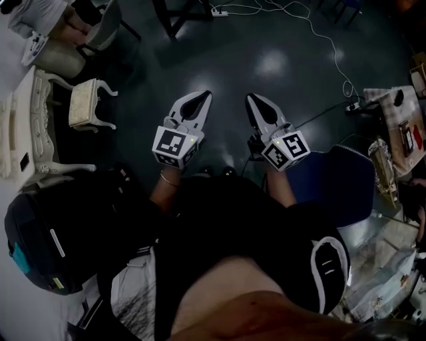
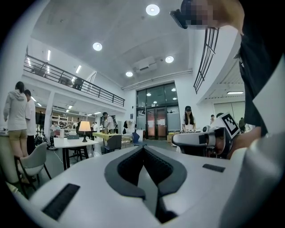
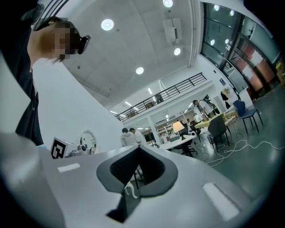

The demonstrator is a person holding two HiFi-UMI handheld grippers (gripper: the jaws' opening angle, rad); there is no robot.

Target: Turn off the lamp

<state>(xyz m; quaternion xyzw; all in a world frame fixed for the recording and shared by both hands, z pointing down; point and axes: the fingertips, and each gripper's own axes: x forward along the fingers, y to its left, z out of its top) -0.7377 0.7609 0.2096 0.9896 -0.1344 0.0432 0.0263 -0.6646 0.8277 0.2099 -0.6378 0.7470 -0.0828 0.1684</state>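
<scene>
I'm holding two grippers out in front of me over the dark floor, side by side and not touching. My left gripper (image 1: 204,95) is showing its two jaws pressed together, tips meeting, nothing between them. My right gripper (image 1: 253,98) is doing the same: two jaws closed on each other, empty. Each one is carrying a single marker cube at its back end.

Through the left gripper view I'm seeing one lamp (image 2: 84,128), and it's glowing, shade lit warm. It's standing upright on a white table (image 2: 67,143), well apart from both grippers, across the hall and left of my closed jaws. In the right gripper view the same single lamp is sitting to the right of the jaws, far off on that table.

I'm counting two people (image 2: 17,115) standing together at the left edge of the left gripper view, backs turned, and one pale chair (image 2: 33,161) just below them. One more person in a cap (image 2: 188,119) is standing at the far side by the glass doors. Overhead, four round ceiling lights (image 2: 152,10) are shining.

Looking down from my head, I'm picking out one white stool (image 1: 90,103) to my left and one white cable (image 1: 329,43) trailing across the floor ahead.
</scene>
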